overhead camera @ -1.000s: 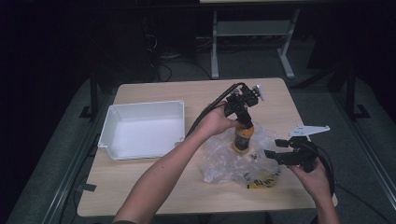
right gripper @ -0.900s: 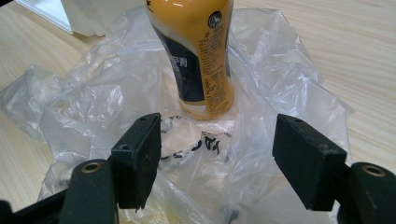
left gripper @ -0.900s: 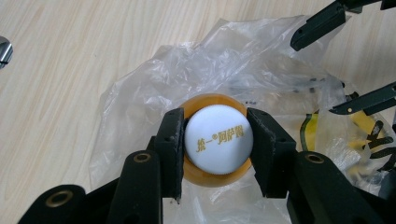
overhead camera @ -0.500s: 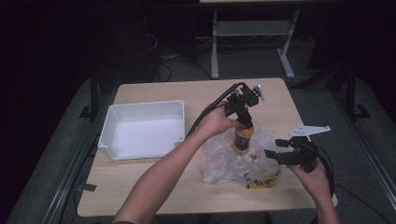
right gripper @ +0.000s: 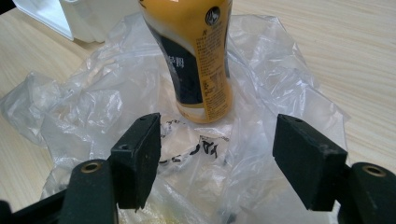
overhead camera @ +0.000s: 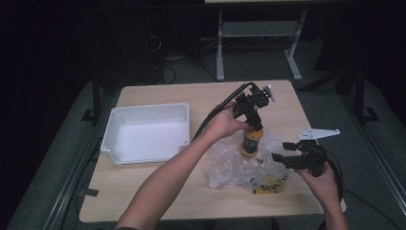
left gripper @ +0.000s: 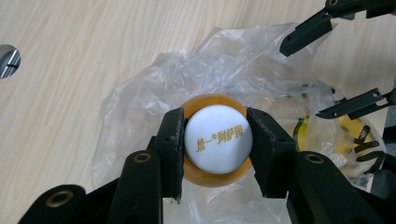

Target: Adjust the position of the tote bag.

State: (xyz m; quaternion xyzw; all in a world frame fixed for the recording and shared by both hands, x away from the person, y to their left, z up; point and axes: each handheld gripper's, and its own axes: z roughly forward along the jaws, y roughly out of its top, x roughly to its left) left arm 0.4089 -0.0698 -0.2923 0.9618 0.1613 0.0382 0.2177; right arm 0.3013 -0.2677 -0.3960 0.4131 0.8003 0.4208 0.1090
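Two grippers work over a clear plastic bag [overhead camera: 239, 167]. Left gripper [left gripper: 217, 144] clamps the white cap of an upright orange bottle [right gripper: 198, 56] from above; right gripper [right gripper: 217, 154], jaws open and empty, faces it at twelve o'clock.

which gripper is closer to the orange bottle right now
Left. The left gripper is clamped from above on the white cap of the orange bottle. The right gripper sits open beside it, apart from the bottle, over the plastic bag.
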